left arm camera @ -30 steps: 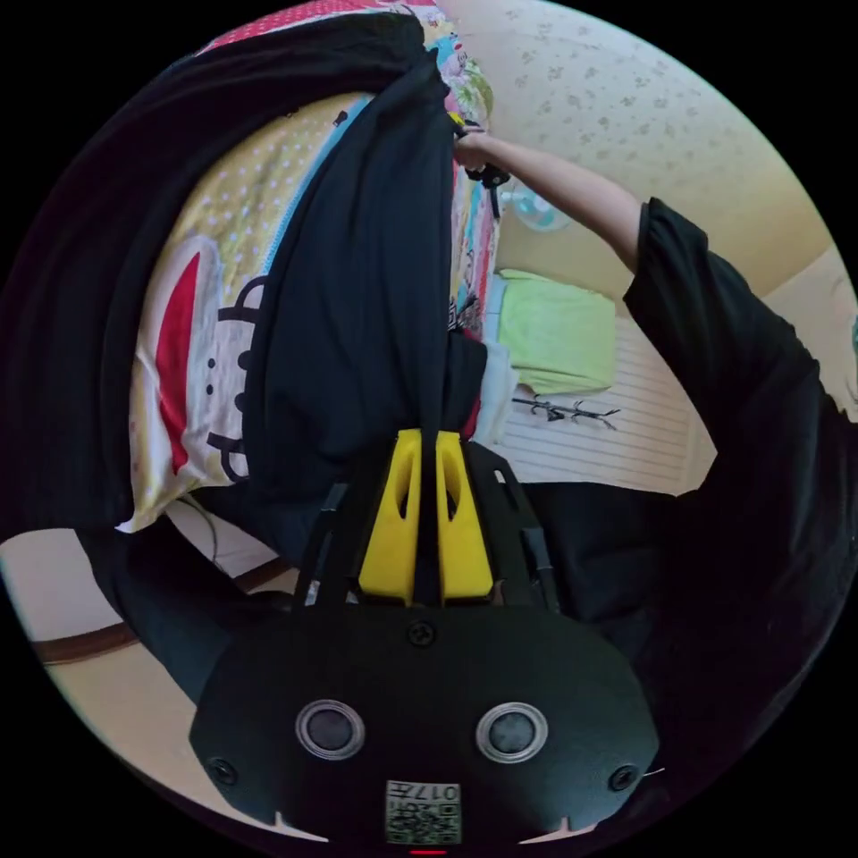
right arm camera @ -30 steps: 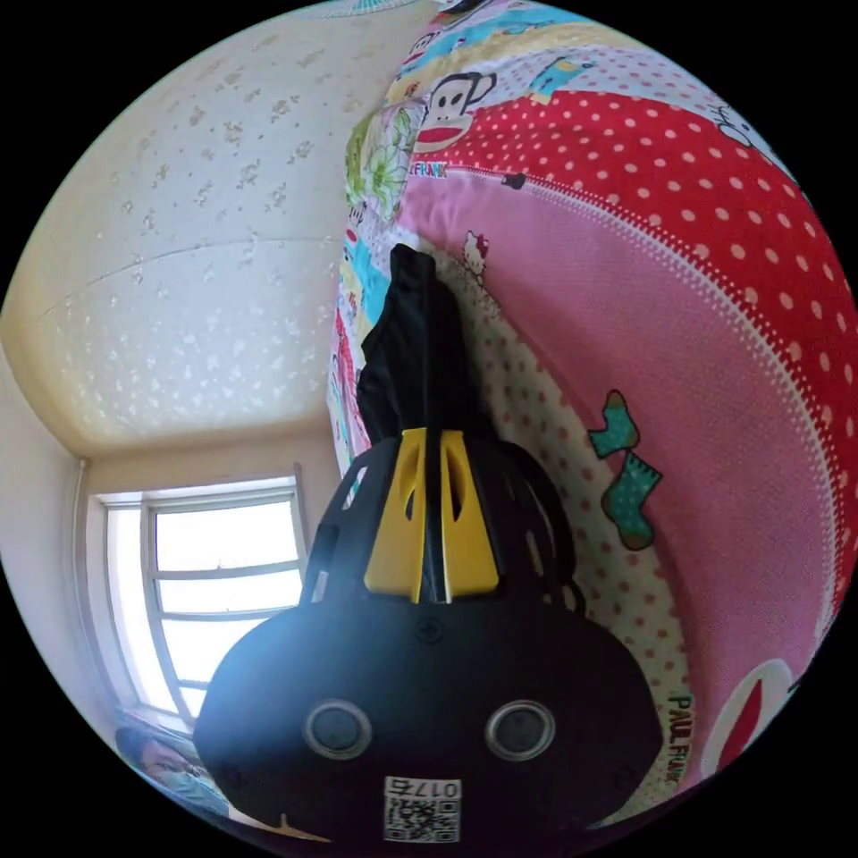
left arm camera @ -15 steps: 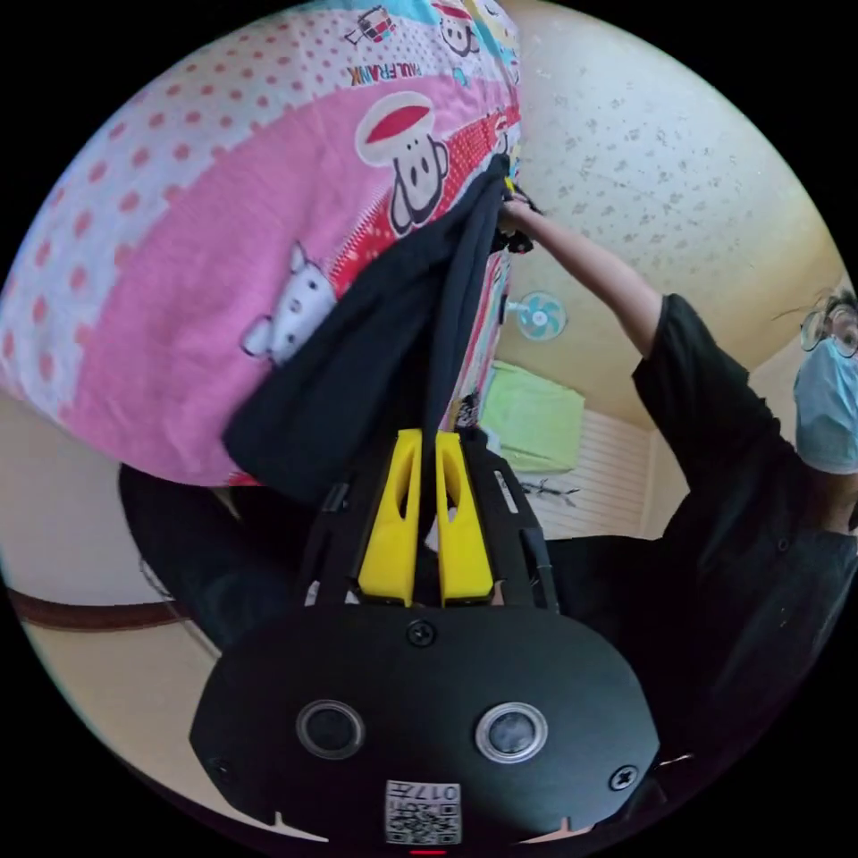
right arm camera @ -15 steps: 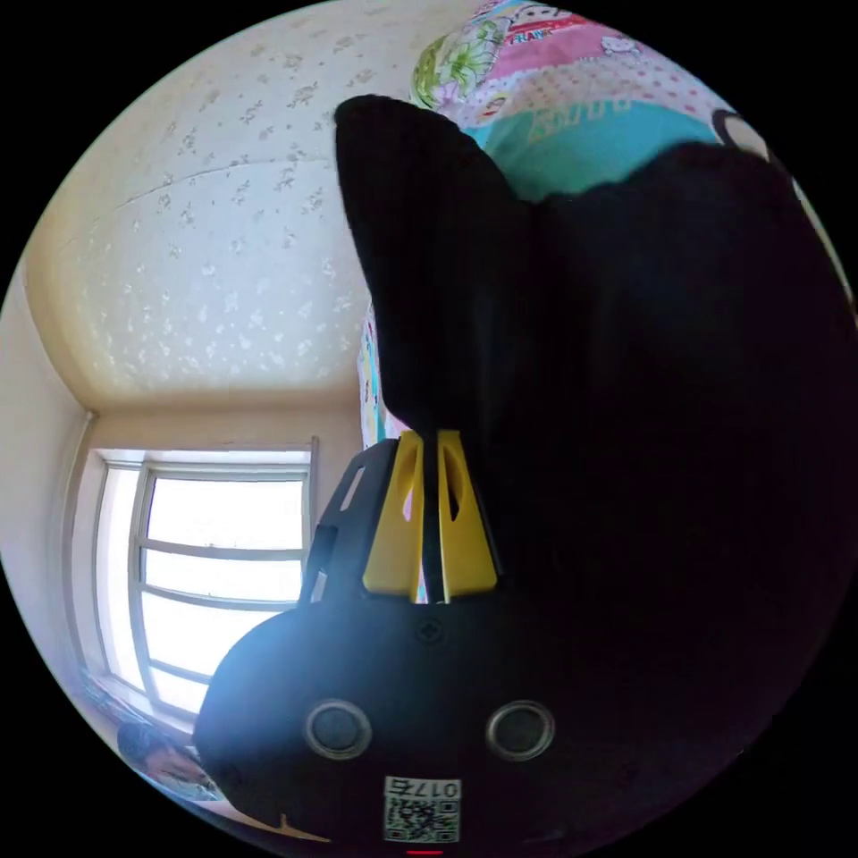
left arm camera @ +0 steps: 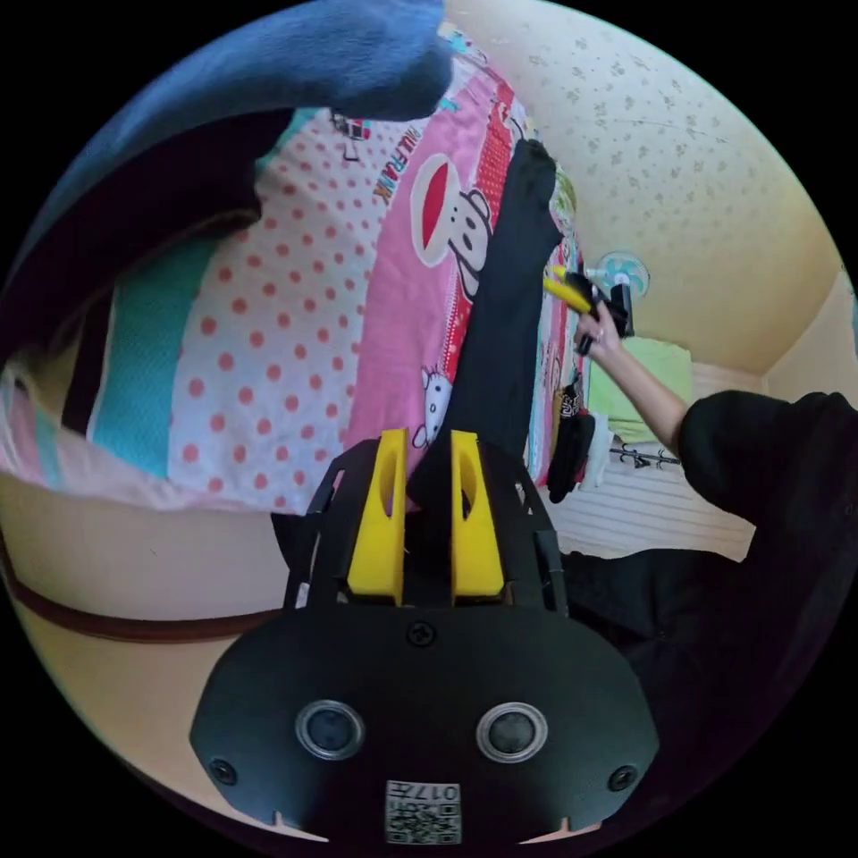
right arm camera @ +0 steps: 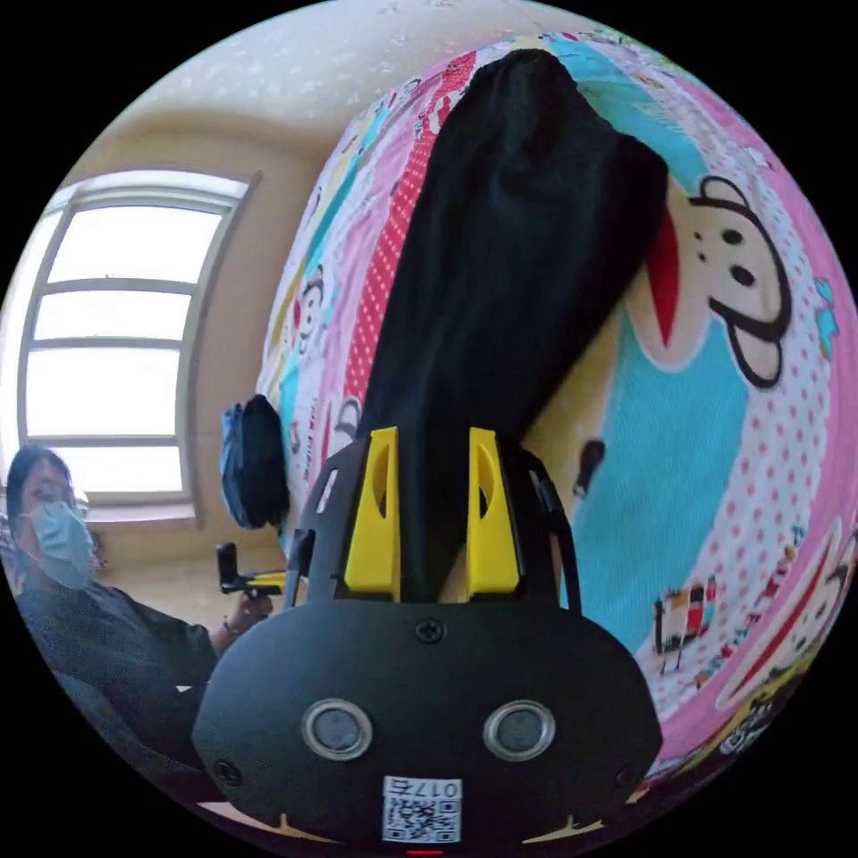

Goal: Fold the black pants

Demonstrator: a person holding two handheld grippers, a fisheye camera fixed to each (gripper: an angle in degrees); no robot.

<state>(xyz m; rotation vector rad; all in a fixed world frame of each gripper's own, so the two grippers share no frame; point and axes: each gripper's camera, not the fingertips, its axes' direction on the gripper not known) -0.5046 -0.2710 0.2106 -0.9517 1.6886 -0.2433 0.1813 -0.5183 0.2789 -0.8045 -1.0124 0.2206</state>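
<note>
Black pants [left arm camera: 508, 340] folded on cartoon bedsheet [left arm camera: 295, 340], running between spread jaws of left gripper [left arm camera: 425, 447] and right gripper [right arm camera: 433, 447], neither pinching

L gripper [left arm camera: 425, 447] jaws apart, w/ black cloth lying between them. R gripper [right arm camera: 433, 447] same: jaws spread, cloth between. R arm [left arm camera: 639, 393] stretched out, sleeve black, hand [left arm camera: 597, 335] gripping handle.
</note>
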